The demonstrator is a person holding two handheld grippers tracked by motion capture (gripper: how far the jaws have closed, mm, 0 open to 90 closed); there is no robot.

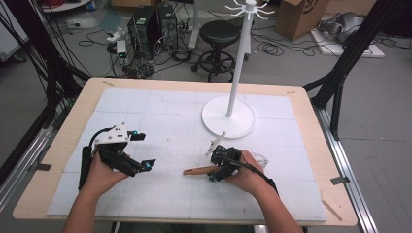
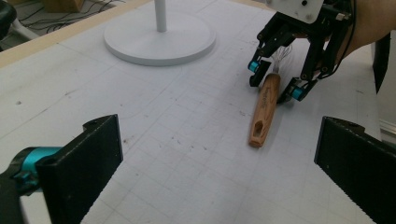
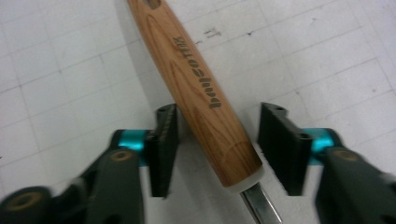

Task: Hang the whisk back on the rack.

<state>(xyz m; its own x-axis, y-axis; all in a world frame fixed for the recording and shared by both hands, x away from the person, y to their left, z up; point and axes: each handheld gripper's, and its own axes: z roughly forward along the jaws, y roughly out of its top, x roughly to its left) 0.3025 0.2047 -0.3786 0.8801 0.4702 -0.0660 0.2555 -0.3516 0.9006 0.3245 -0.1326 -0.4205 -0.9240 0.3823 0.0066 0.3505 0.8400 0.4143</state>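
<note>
A person's right gripper (image 1: 219,164) straddles the wooden handle (image 3: 201,88) of a wire whisk (image 2: 266,105) lying flat on the white gridded mat (image 1: 160,121). Its jaws stand spread to either side of the handle near the metal end: the left jaw looks to be at or nearly against the wood, a clear gap shows at the right, so nothing is yet pinched. That straddle reads as the set-up for a grip close to the whisk's heavier wire end, where it would balance better. The whisk sits at about 5 o'clock from the white hook stand (image 1: 228,115), handle tip pointing toward 9 o'clock in the high view, its thin wires faint beside the right hand. The left gripper (image 1: 141,151) is held at 9 o'clock from the whisk, well apart, jaws wide and holding nothing, apparently waiting. The stand's prongs at top suggest a place to hang utensils. The mat covers a plywood table (image 1: 77,121); beyond it are a black stool (image 1: 219,34), computer towers (image 1: 145,24), loose cables and a cardboard box (image 1: 301,14) on a grey floor.
</note>
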